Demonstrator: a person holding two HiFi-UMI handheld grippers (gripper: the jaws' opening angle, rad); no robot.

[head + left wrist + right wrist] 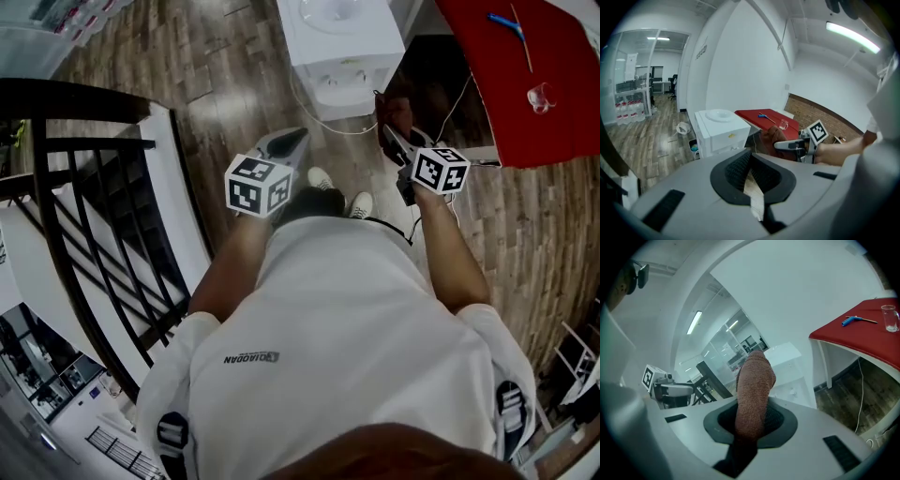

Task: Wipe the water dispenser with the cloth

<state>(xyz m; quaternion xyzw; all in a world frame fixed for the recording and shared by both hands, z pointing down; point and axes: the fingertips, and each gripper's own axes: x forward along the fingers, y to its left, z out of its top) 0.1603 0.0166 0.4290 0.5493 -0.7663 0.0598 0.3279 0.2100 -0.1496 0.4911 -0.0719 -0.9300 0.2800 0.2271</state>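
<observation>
A white shirt [347, 337] is seen nearest the head view, with both forearms held out in front of it. The left hand-held gripper [298, 139] is held forward above the wooden floor [216, 66]. In the left gripper view its jaws are brought together at the tips and nothing is gripped between them. The right hand-held gripper [752, 414] is clamped on a reddish-brown cloth [754, 380], which stands up out of the jaws in a rounded fold and hangs down dark behind them. The two hand-held grippers are held side by side and apart from one another. A pair of white shoes [321, 176] is seen on the floor just below them. A black railing [103, 225] is seen to the person's left.

Beyond the jaws, the white water dispenser [342, 37] stands on the floor, with a round recess in its top. The cloth is held short of it and is not touching it. A thin cable [323, 120] lies on the floor at its foot. To the right of the dispenser stands a red table [534, 122], on which a clear glass [541, 97] and a blue pen [506, 23] are laid.
</observation>
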